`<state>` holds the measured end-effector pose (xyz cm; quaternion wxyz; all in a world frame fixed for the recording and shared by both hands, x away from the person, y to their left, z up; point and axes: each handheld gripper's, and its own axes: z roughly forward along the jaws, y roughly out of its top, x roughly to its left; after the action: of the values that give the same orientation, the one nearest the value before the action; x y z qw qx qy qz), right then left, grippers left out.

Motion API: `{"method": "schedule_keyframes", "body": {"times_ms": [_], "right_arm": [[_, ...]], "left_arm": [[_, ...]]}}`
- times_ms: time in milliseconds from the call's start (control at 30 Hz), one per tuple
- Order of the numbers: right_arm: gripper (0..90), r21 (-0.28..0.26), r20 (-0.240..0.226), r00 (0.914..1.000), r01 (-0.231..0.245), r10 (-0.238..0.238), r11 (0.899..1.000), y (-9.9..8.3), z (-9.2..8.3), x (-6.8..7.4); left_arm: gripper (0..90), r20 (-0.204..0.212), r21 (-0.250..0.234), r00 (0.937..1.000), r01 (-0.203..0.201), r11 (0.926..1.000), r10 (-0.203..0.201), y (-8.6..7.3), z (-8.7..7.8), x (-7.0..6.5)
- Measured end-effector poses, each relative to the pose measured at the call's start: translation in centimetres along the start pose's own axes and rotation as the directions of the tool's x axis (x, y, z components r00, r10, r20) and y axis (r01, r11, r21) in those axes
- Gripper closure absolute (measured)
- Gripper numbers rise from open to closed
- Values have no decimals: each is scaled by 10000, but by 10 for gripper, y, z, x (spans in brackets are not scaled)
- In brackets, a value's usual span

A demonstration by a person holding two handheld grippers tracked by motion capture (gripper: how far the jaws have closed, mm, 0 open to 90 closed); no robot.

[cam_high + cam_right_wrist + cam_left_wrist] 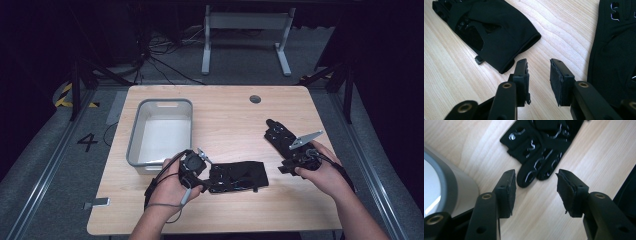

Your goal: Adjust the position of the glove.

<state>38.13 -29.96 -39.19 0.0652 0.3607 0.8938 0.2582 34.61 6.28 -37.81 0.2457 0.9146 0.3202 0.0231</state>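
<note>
Bin (pixel 134 131) sits at 9 o'clock on the table (pixel 230 115), with no contents visible. Left gripper (pixel 536 188) stands part open, holding nothing; the near glove (pixel 541 147) lies at 12 o'clock of its jaws, fingertips just short of the pads. Risk: the jaws close on one fingertip only, and the limp glove trails or snags on the bin wall. Right gripper (pixel 538 75) also stands part open and empty, between the near glove's cuff at 10 o'clock and the far glove (pixel 616 55) at 3 o'clock. Risk: it pinches thin cloth against wood and slips.
</note>
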Motion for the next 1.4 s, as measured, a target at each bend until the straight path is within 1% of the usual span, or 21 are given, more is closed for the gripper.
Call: {"method": "schedule_keyframes", "body": {"times_ms": [33, 100, 133, 233, 400, 433, 567, 633, 667, 700, 800, 867, 967, 1033, 1133, 1200, 1300, 1367, 1400], "right_arm": [[667, -29, -70, 10000, -64, 64, 10000, 0, -1, 0], [663, -50, -114, 9998, -135, 134, 9999, 0, -1, 2], [656, -130, -156, 9998, -107, 105, 9999, 1, -3, 5], [650, -163, -254, 9994, -222, 218, 9996, 1, -4, 7], [654, -222, -301, 9988, -385, 379, 9990, 1, -4, 8], [655, -305, -469, 9973, -579, 564, 9979, 2, -4, 11], [655, -340, -790, 9935, -855, 826, 9958, 3, -2, 16], [652, -320, -1041, 9890, -1091, 1052, 9935, 4, 2, 18], [650, -289, -1143, 9870, -1167, 1127, 9927, 5, 4, 19], [648, -251, -1162, 9870, -1143, 1107, 9931, 6, 5, 20], [639, -166, -885, 9902, -1103, 1085, 9938, 9, 12, 25], [637, -43, -760, 9903, -1167, 1160, 9932, 10, 18, 26], [630, 114, -651, 9898, -1265, 1269, 9919, 10, 27, 27], [622, 145, -589, 9897, -1295, 1301, 9915, 11, 33, 28], [598, 45, -372, 9907, -1310, 1311, 9914, 12, 40, 28], [577, 53, -377, 9907, -1304, 1305, 9914, 13, 44, 29], [554, 133, -392, 9907, -1299, 1303, 9914, 13, 50, 32], [549, 224, -229, 9919, -1247, 1252, 9919, 13, 53, 34], [549, 224, -229, 9919, -1247, 1252, 9919, 13, 53, 34]], "left_arm": [[552, 96, -62, 10000, 19, 10000, -19, 0, 0, 1], [555, 84, -72, 10000, 6, 10000, -5, 0, -1, 1], [553, 3, -117, 10000, 30, 9999, -30, 1, -1, 2], [563, 170, -81, 9998, 39, 10000, -37, 1, -1, 3], [571, 134, -55, 9999, 54, 10000, -54, 0, -1, 4], [573, 175, -43, 9998, 61, 10000, -60, 0, -1, 4], [589, 254, 60, 9996, 127, 9999, -128, 1, -1, 5], [594, 315, 92, 9994, 119, 9999, -122, 1, 1, 5], [598, 315, 117, 9994, 113, 9999, -117, 1, 2, 5], [603, 303, 173, 9995, 110, 9998, -115, 1, 3, 5], [605, 152, 212, 9997, 185, 9996, -188, 2, 8, 5], [604, 143, 220, 9997, 207, 9995, -211, 2, 9, 6], [603, 79, 365, 9996, 275, 9990, -278, 2, 16, 5], [602, 104, 403, 9995, 301, 9987, -305, 2, 18, 5], [600, 59, 480, 9994, 343, 9983, -346, 2, 20, 6], [595, 35, 535, 9994, 334, 9980, -336, 2, 21, 7], [578, -42, 745, 9994, 333, 9967, -331, 2, 25, 8], [577, -18, 784, 9994, 350, 9963, -349, 1, 27, 8], [577, -18, 784, 9994, 350, 9963, -349, 1, 27, 8]]}}
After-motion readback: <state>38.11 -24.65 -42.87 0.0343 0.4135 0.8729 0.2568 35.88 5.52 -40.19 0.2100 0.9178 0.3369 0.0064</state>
